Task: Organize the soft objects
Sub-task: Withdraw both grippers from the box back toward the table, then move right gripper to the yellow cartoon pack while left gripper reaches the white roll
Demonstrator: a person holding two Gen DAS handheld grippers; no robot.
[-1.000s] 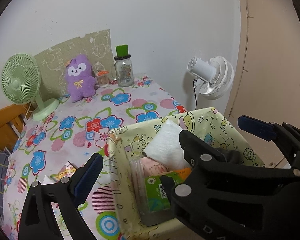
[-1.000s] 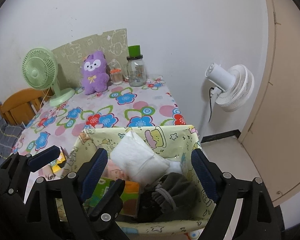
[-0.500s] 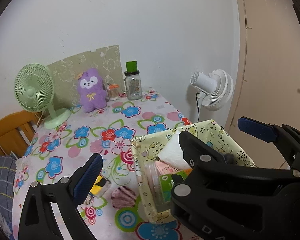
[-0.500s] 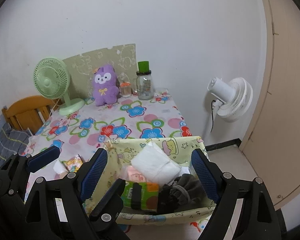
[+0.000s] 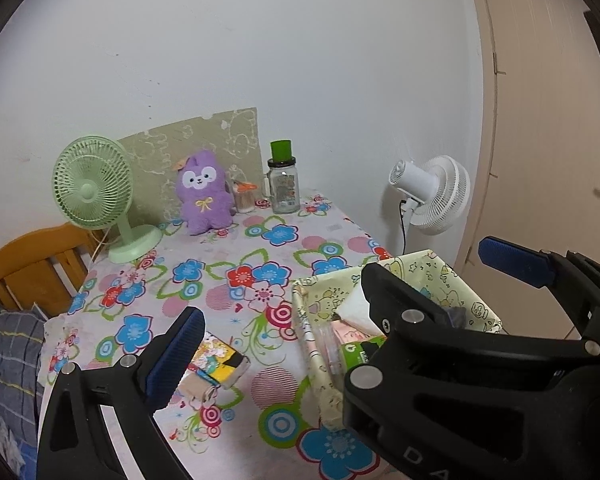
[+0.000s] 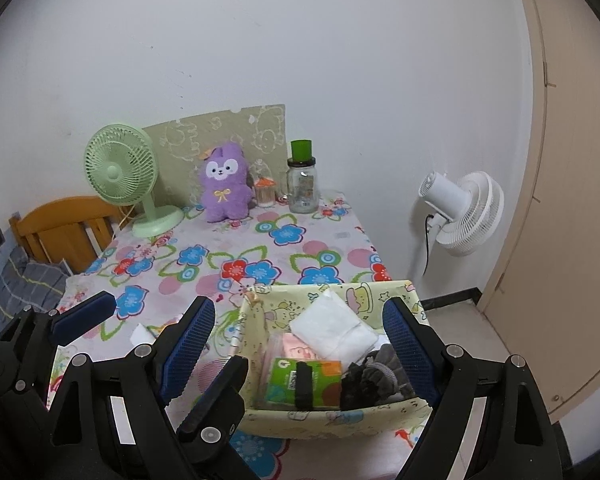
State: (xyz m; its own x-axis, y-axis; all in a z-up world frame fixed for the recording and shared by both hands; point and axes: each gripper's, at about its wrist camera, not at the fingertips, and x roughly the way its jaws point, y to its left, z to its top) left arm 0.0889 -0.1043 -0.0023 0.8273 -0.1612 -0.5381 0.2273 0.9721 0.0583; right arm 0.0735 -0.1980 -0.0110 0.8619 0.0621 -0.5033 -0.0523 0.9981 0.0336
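A pale yellow cartoon-print fabric basket stands at the table's near right corner; it also shows in the left wrist view. It holds a white folded cloth, a green and orange tissue pack, a pink pack and a dark grey pouch. A purple plush toy sits upright at the table's far edge. My right gripper is open and empty, straddling the basket from above. My left gripper is open and empty, left of the basket.
A small colourful packet lies on the floral tablecloth left of the basket. A green desk fan, a glass jar with a green lid and a small orange-topped container stand at the back. A white fan stands right of the table.
Both grippers have pulled back and up from the basket; the table and basket look smaller and lower. Both stay open.
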